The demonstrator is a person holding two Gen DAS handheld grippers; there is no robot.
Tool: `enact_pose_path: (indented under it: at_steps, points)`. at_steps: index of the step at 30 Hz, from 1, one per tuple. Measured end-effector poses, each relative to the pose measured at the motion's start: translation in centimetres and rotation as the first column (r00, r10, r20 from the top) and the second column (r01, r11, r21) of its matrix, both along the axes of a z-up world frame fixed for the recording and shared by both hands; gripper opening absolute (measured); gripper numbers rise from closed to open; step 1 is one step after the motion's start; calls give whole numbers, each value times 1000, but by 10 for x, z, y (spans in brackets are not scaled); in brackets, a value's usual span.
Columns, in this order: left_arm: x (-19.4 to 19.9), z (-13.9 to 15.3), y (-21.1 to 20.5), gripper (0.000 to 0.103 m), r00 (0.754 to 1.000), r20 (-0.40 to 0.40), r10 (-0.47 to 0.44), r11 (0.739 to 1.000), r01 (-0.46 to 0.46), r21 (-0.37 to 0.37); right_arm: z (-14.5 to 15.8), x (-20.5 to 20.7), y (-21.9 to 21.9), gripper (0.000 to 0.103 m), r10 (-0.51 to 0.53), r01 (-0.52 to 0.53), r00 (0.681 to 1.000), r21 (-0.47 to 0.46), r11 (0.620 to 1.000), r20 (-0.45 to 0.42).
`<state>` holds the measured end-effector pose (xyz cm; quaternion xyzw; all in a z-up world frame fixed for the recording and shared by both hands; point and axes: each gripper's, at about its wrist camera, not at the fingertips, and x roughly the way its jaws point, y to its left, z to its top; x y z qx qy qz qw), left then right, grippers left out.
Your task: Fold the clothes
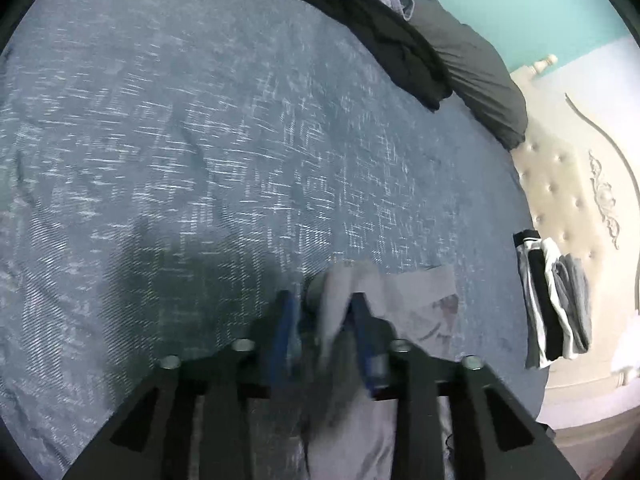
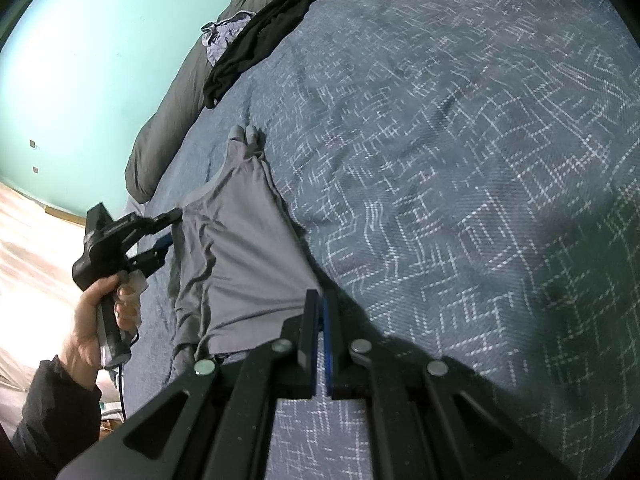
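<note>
A grey garment (image 2: pixel 240 248) lies stretched on the blue patterned bedspread (image 2: pixel 460 160). My right gripper (image 2: pixel 320 300) is shut on its near edge. My left gripper (image 2: pixel 168 236) shows in the right wrist view at the garment's left edge. In the left wrist view the left gripper (image 1: pixel 324 304) has grey cloth (image 1: pixel 340 300) bunched between its blue fingers (image 1: pixel 286 320), which stand a little apart around it.
A black garment (image 1: pixel 384 36) and a crumpled lilac one (image 2: pixel 224 36) lie on a dark grey duvet roll (image 1: pixel 472 60) at the bed's far edge. A stack of folded clothes (image 1: pixel 556 300) sits by the cream tufted headboard (image 1: pixel 560 184).
</note>
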<state>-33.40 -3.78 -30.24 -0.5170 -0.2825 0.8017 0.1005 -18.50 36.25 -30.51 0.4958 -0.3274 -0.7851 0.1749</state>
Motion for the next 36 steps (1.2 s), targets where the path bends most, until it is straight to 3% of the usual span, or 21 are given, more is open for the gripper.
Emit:
enact_pose_path:
  at_steps: [10, 13, 20, 28, 31, 36]
  points:
    - [87, 6, 4, 40, 997, -39, -59, 998, 61, 34, 1, -1, 3, 2, -15, 15, 1000, -12, 1000, 5]
    - [114, -4, 17, 40, 997, -33, -71, 994, 73, 79, 1, -1, 3, 2, -21, 21, 1000, -8, 1000, 2]
    - [158, -27, 40, 41, 994, -25, -103, 989, 105, 107, 3, -1, 1, 2, -23, 24, 1000, 9, 1000, -6]
    - [179, -16, 38, 43, 990, -103, -99, 991, 107, 79, 2, -3, 1, 2, -14, 14, 1000, 27, 1000, -9]
    - [178, -11, 45, 52, 985, -126, -117, 989, 127, 71, 3, -4, 2, 2, -12, 13, 1000, 31, 999, -10]
    - [170, -12, 60, 53, 980, -121, -158, 987, 160, 6, 3, -4, 1, 2, -10, 10, 1000, 46, 999, -7]
